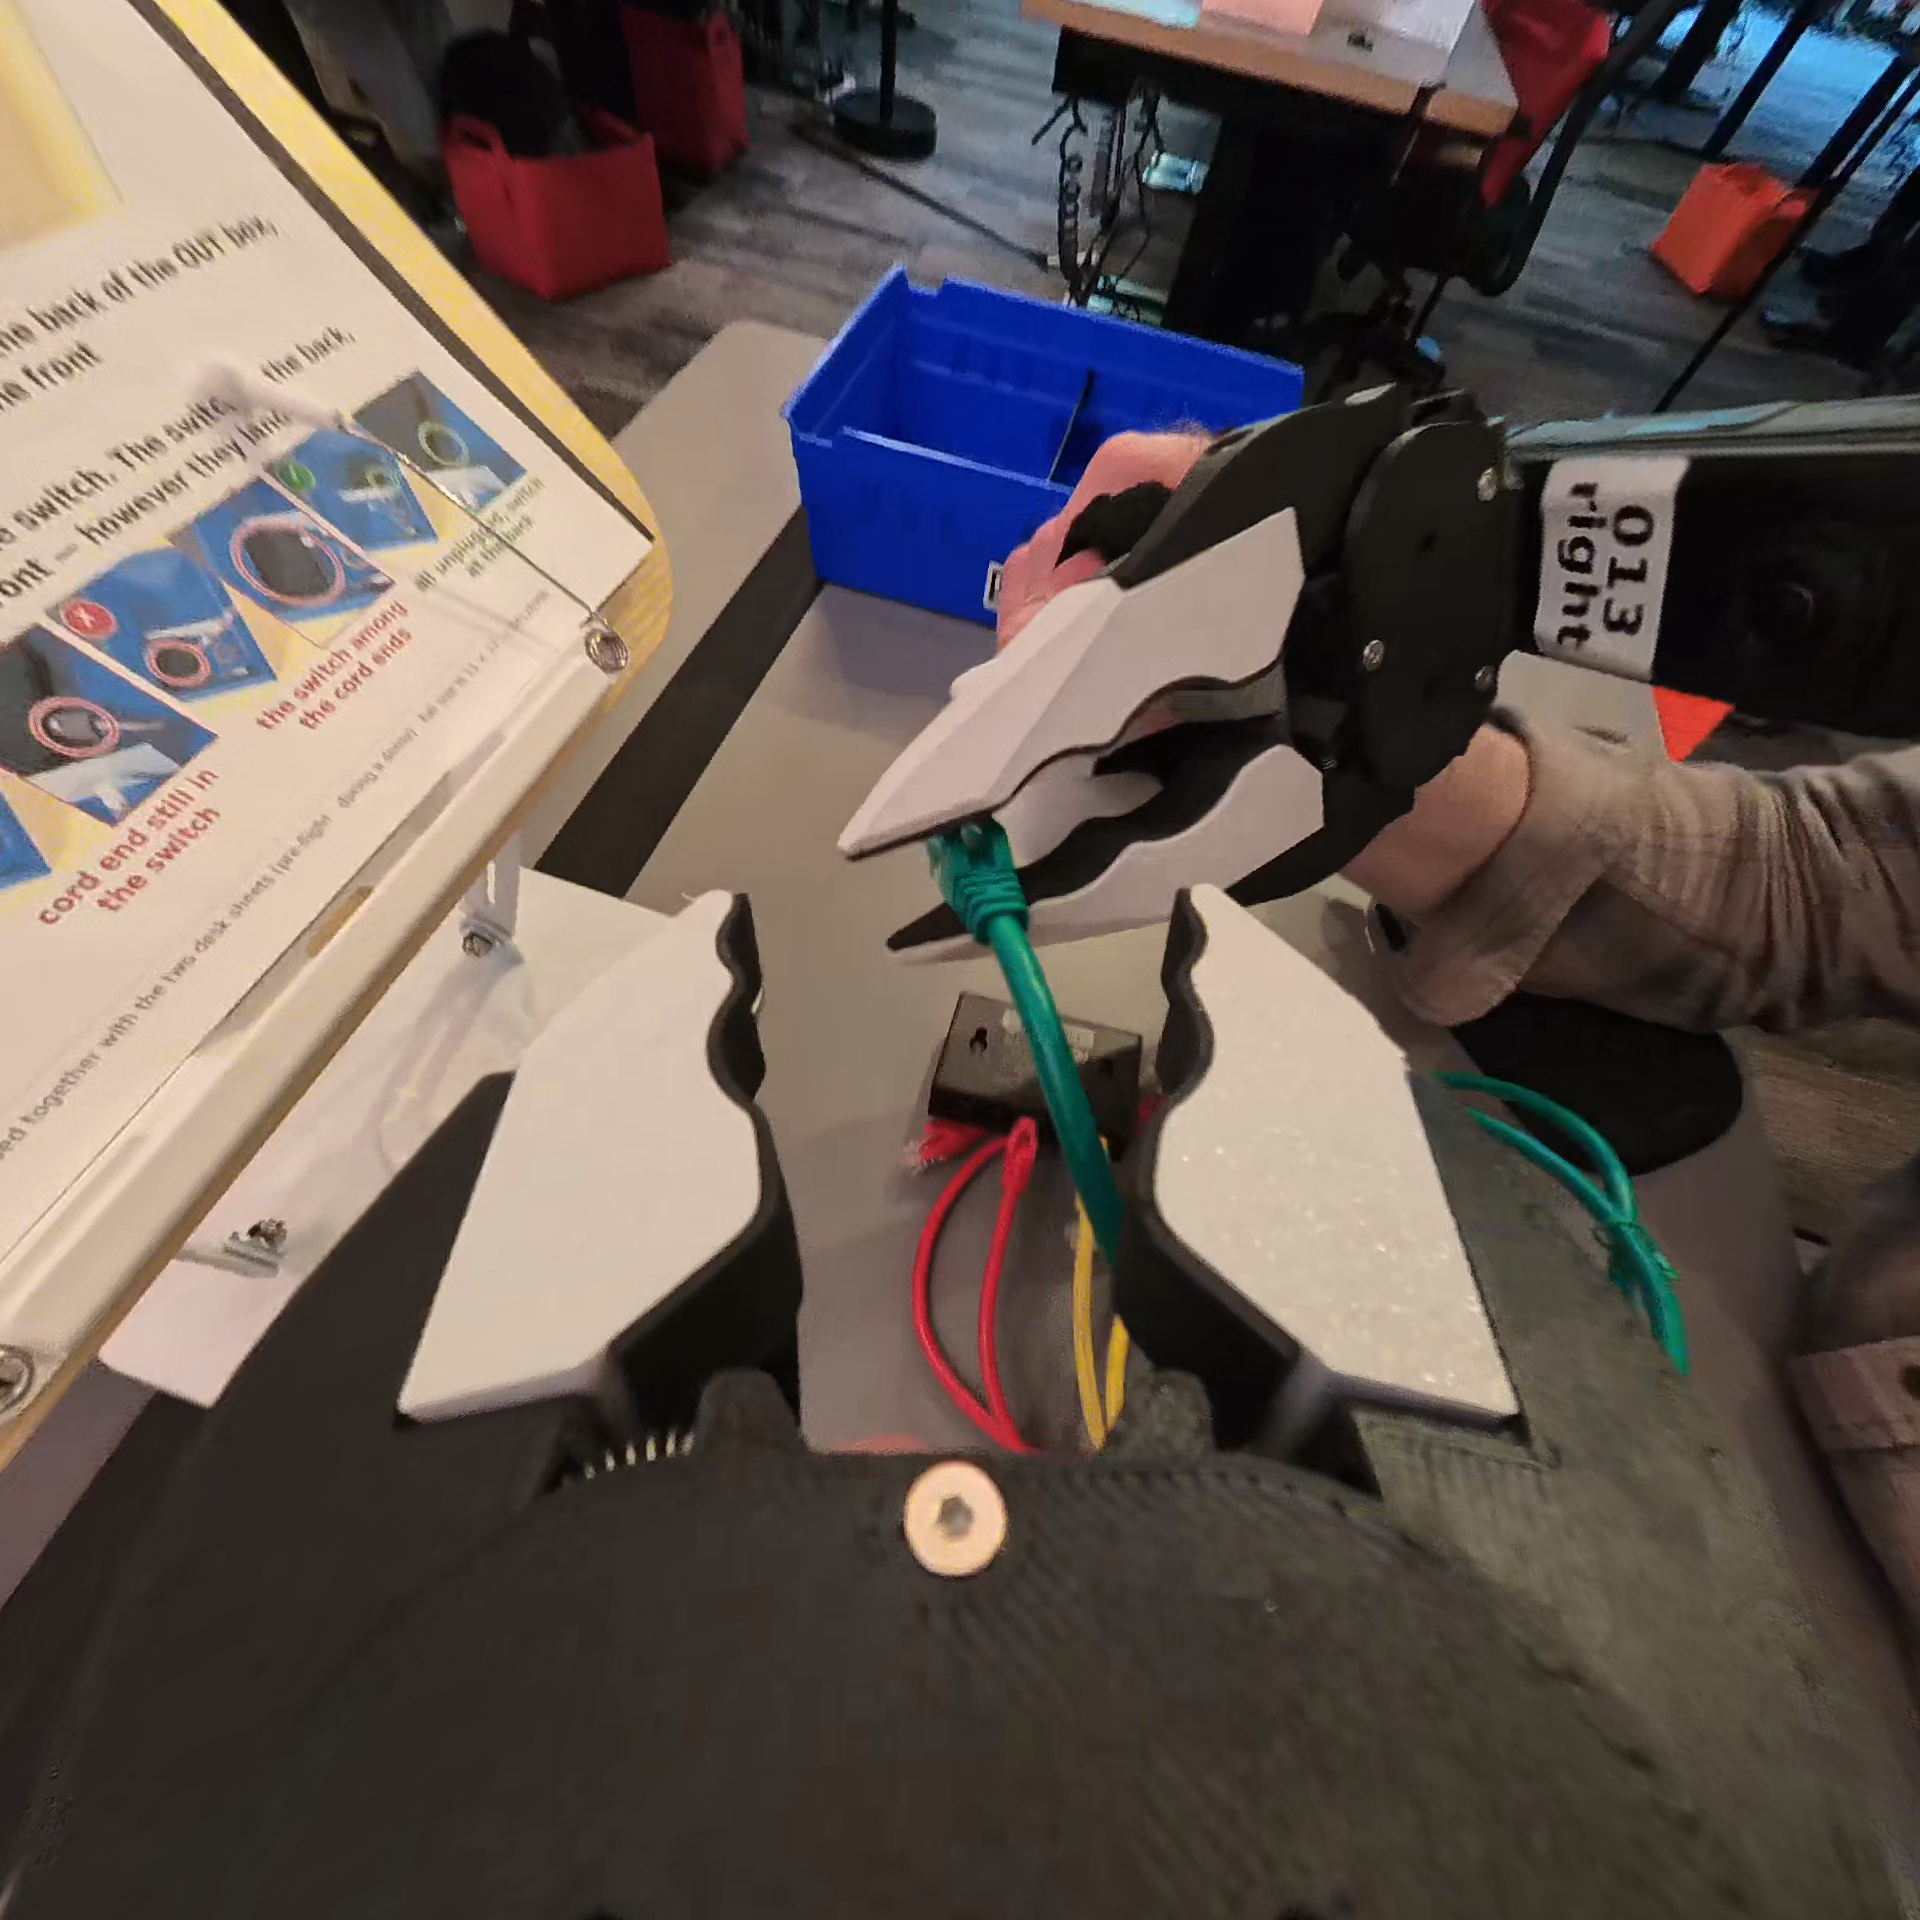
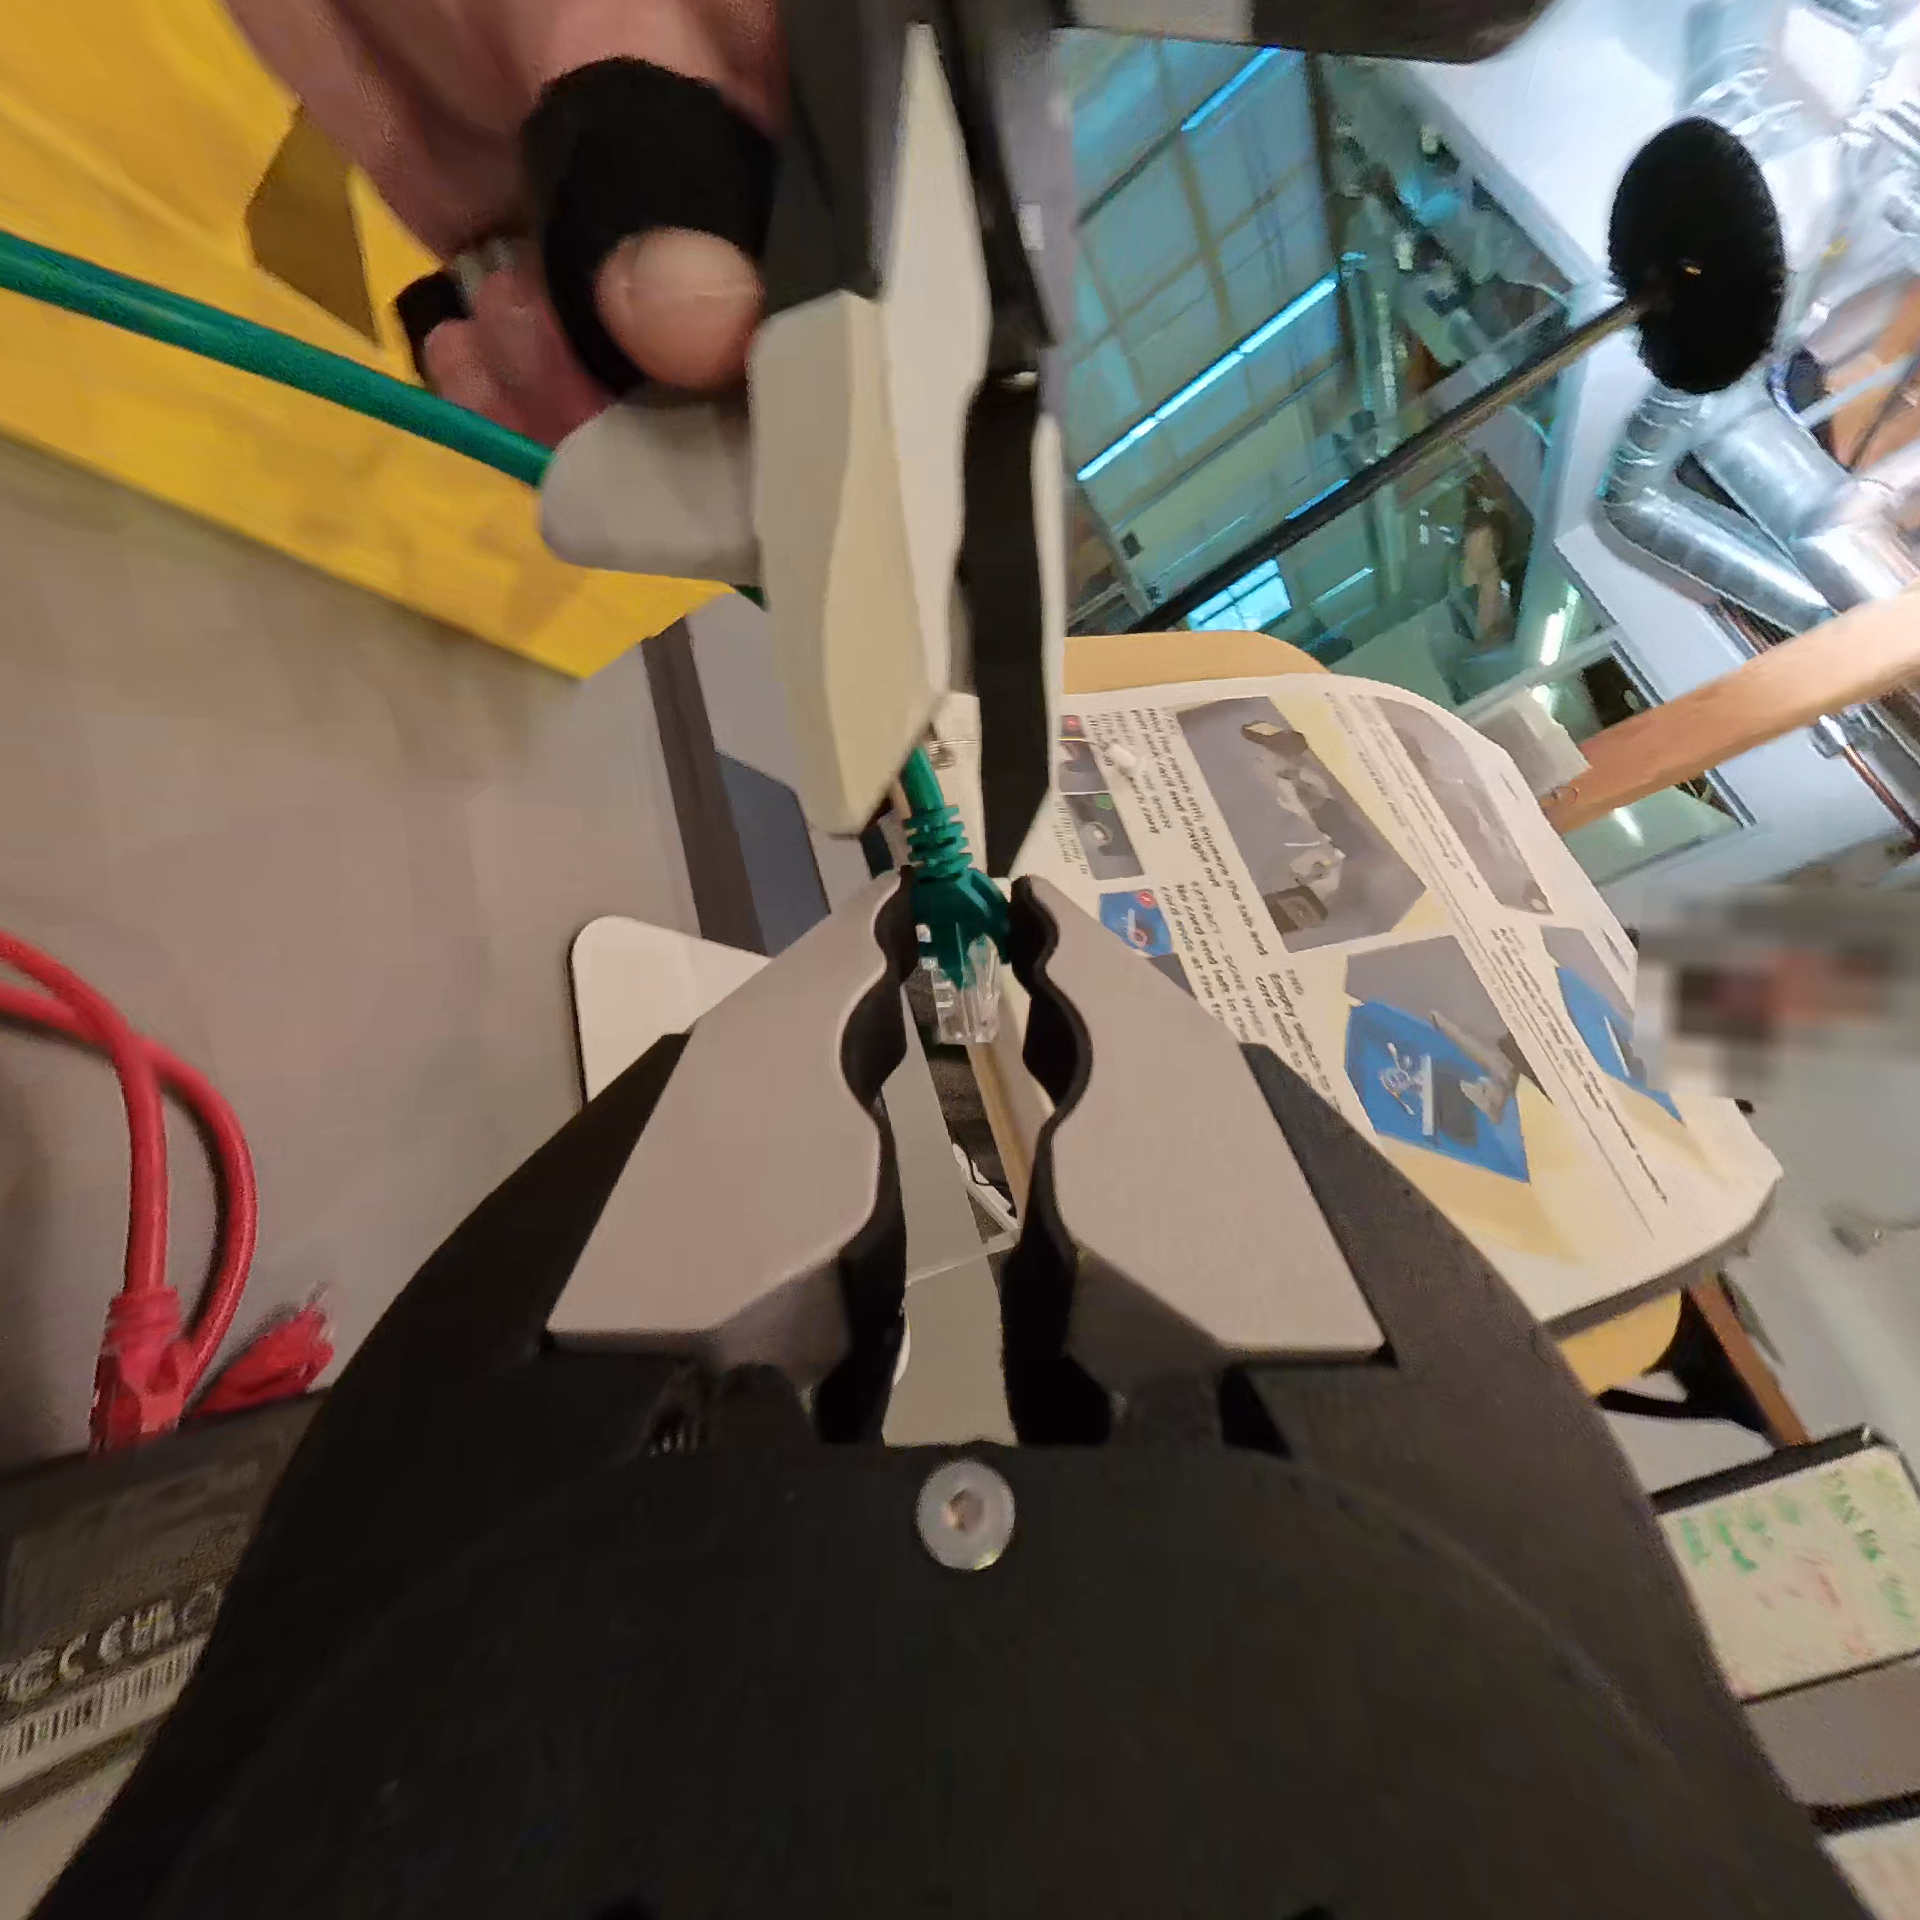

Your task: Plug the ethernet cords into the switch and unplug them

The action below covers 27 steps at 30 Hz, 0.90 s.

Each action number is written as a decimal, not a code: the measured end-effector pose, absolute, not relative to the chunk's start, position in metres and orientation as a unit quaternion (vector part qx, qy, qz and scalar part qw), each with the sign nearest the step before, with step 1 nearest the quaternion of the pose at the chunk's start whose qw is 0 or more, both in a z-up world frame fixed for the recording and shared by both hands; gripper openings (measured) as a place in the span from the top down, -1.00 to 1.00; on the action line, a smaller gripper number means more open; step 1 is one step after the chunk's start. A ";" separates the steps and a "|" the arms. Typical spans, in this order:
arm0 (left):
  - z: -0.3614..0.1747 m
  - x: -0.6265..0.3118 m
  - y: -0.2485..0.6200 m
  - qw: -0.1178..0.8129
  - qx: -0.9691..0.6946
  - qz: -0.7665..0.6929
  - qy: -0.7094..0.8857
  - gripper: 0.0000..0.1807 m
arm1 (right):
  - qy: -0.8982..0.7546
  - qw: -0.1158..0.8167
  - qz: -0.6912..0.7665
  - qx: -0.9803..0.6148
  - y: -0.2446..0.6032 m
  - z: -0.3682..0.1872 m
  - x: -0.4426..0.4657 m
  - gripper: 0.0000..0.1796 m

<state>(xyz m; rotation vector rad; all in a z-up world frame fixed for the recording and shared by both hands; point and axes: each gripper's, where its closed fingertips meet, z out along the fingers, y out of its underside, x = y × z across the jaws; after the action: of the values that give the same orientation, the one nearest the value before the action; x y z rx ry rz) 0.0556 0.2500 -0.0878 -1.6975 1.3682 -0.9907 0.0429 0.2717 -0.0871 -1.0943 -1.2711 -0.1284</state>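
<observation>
R fingers (image 2: 961, 940) clamp green cord plug (image 2: 951, 935) | L fingers (image 1: 961, 940) spread | switch (image 1: 1023, 1070) prob. below

The switch (image 1: 1039, 1070) sits on the table (image 1: 790, 790), with cord loops (image 1: 961, 1278) lying before it and a bin (image 1: 935, 457) behind it at the table's far end. An instruction board (image 1: 260, 623) stands tilted to the left. Above the switch, the right gripper (image 1: 935, 883) holds one cord's plug (image 1: 971, 868), the cord hanging down between the left gripper (image 1: 961, 945) fingers.
</observation>
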 end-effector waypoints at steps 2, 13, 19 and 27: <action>-0.082 0.054 0.254 0.381 -0.655 -0.407 0.510 0.14 | -0.538 0.683 -0.047 -0.491 0.275 -0.080 0.047 0.84; -0.074 0.058 0.261 0.489 -0.625 -0.396 0.462 0.58 | -0.491 0.705 -0.070 -0.508 0.279 -0.071 0.037 0.84; -0.072 0.057 0.258 0.507 -0.618 -0.400 0.449 0.86 | -0.468 0.712 -0.079 -0.518 0.282 -0.071 0.035 0.84; -0.058 0.044 0.263 0.496 -0.631 -0.464 0.376 0.86 | -0.472 0.721 -0.093 -0.499 0.280 -0.062 0.040 0.68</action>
<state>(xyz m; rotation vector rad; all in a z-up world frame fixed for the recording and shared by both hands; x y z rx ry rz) 0.0441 0.2635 -0.0576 -1.5288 0.9103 -1.1243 0.0404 0.2798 -0.0620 -1.1027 -1.0439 -0.2049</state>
